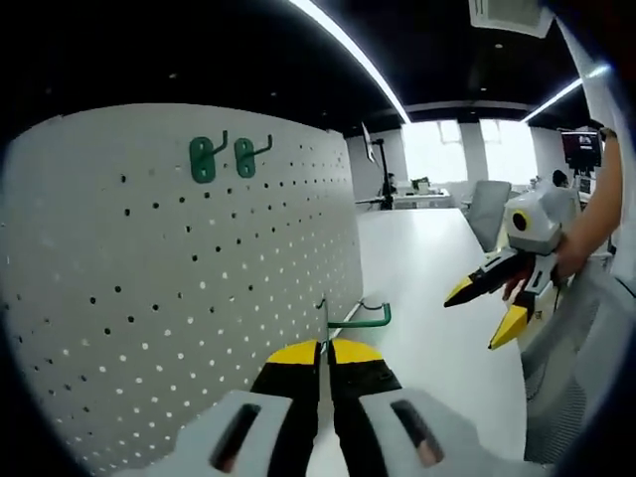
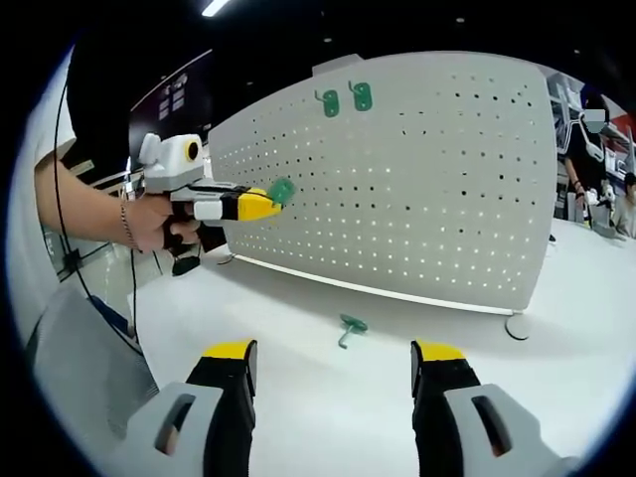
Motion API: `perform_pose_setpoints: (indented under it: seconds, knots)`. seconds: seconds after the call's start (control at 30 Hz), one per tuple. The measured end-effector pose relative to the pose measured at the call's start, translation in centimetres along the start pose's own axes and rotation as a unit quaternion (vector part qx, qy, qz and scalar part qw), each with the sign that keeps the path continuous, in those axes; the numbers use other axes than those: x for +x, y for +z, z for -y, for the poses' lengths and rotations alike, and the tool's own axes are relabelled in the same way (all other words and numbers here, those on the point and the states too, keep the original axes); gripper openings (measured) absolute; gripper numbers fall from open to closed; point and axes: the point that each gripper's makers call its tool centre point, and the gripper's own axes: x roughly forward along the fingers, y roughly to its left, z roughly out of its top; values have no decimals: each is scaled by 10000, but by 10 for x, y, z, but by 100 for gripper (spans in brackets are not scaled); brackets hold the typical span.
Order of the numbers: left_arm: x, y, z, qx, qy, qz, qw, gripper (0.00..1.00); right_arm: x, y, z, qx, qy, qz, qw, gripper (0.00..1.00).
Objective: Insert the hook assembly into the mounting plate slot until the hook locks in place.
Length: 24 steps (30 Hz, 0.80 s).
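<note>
A white pegboard (image 1: 169, 288) stands upright on the table, with two green hooks (image 1: 223, 157) mounted near its top. My left gripper (image 1: 325, 348) is shut on a third green hook (image 1: 362, 320), held close to the board's face. In the right gripper view that left gripper (image 2: 260, 204) shows from the side, the hook's green plate (image 2: 282, 190) at its tips in front of the pegboard (image 2: 447, 189). Another green hook (image 2: 350, 327) lies on the table below the board. My right gripper (image 2: 333, 360) is open with nothing in it, and it hangs apart from the board (image 1: 477, 320).
The white table (image 1: 427, 278) runs far back towards chairs, monitors and windows. The pegboard rests on a round foot (image 2: 517, 326). A person's hand and forearm (image 2: 109, 214) hold the left gripper, and people sit at the far right.
</note>
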Motion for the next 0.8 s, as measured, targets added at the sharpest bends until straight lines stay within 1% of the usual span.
perform_pose_setpoints:
  seconds: [0.13, 0.3, 0.4, 0.43, 0.6, 0.73, 0.8]
  knots:
    - [-6, 5, 1, 14, 46, 94, 9999, 3, 0, 0, -1, -9, 12, 6, 10000, 61]
    - [-13, 13, 2, -69, 76, 239, 9997, 3, 1, 1, -2, -16, 28, -3, 10000, 61]
    - [-17, 14, 2, 15, 125, 241, 9996, 3, 1, 0, -2, -16, 47, -2, 10000, 61]
    - [-19, 16, 1, -105, 129, 305, 9994, 3, 1, 1, -2, -17, 46, 2, 10000, 61]
    - [-27, 19, 0, -152, 184, 399, 9989, 3, 1, 1, -3, -16, 49, -2, 10000, 61]
    - [-33, 30, -2, -280, 275, 589, 9975, 3, 1, 0, -3, -18, 58, -9, 10000, 61]
    - [-35, 33, -2, -278, 311, 638, 9971, 3, 1, -1, -3, -30, 60, -17, 10000, 61]
